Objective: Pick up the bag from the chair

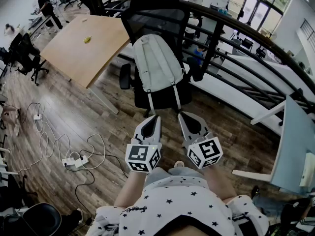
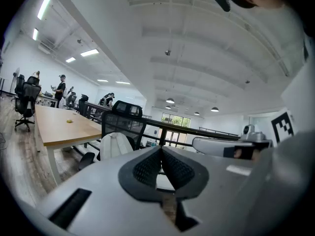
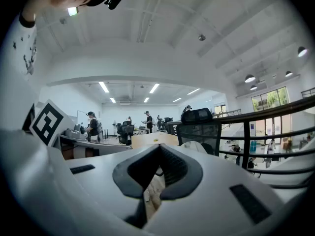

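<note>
A pale grey-green backpack (image 1: 157, 65) leans upright against the back of a black office chair (image 1: 153, 10), its two straps hanging over the seat's front edge. Both grippers are held level, side by side, short of the chair and below the straps. My left gripper (image 1: 156, 118) is shut with nothing in it, as is my right gripper (image 1: 181, 116). In the left gripper view the jaws (image 2: 161, 149) meet at the tips, with the backpack (image 2: 114, 145) and chair (image 2: 123, 119) ahead to the left. In the right gripper view the closed gripper (image 3: 158, 146) points just left of the chair (image 3: 199, 127).
A wooden table (image 1: 83, 43) stands left of the chair. A dark railing (image 1: 236, 48) runs behind it. Cables and a power strip (image 1: 74, 161) lie on the wood floor at the left. A white desk (image 1: 295, 146) is at the right. People stand far back.
</note>
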The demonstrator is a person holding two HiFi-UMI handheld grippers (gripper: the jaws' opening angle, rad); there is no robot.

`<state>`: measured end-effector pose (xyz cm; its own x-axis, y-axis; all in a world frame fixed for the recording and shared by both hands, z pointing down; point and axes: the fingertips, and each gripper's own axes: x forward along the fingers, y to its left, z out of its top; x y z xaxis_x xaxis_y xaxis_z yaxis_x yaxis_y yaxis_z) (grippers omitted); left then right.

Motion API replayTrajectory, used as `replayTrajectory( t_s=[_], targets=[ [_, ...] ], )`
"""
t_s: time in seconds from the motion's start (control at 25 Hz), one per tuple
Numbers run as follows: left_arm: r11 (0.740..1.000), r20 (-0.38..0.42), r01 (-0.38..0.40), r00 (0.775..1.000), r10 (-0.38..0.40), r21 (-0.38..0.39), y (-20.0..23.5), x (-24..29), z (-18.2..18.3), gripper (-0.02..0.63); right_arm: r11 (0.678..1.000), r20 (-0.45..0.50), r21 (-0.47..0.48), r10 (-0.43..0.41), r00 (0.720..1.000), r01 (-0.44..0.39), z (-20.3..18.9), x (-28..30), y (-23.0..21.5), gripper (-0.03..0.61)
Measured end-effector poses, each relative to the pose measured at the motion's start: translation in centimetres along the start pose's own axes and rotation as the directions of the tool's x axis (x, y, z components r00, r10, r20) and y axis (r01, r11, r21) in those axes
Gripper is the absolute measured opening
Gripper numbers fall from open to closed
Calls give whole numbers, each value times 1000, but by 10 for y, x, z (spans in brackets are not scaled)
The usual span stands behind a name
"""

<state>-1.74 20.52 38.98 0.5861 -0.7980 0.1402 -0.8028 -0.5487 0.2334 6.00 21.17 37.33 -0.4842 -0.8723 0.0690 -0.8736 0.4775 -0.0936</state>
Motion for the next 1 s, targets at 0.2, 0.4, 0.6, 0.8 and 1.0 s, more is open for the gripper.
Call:
replayTrajectory(
  t_s=[0.2, 0.4, 0.6, 0.8, 1.0],
  targets=[
    [999, 13, 40, 999, -40, 19, -8, -25, 4, 12, 1000, 15, 25, -20, 1000, 19, 0, -14, 23, -6],
    [1000, 33, 23, 999, -23, 5, -7, -37, 3, 12, 1000, 27, 9, -25, 999, 25, 4, -23, 23, -6],
    [1000, 60, -6, 998, 7, -10, -10, -36, 8, 12, 1000, 36, -13, 13, 999, -13, 11, -28, 22, -6],
    [999, 90, -41, 995, 43, -29, -20, -28, 10, 12, 998, 64, -13, 69, 996, -69, 19, -34, 12, -6],
    [995, 97, -81, 991, 87, -64, -35, -19, -1, 12, 993, 34, -30, 113, 993, -112, 12, -43, -3, -6]
  ],
)
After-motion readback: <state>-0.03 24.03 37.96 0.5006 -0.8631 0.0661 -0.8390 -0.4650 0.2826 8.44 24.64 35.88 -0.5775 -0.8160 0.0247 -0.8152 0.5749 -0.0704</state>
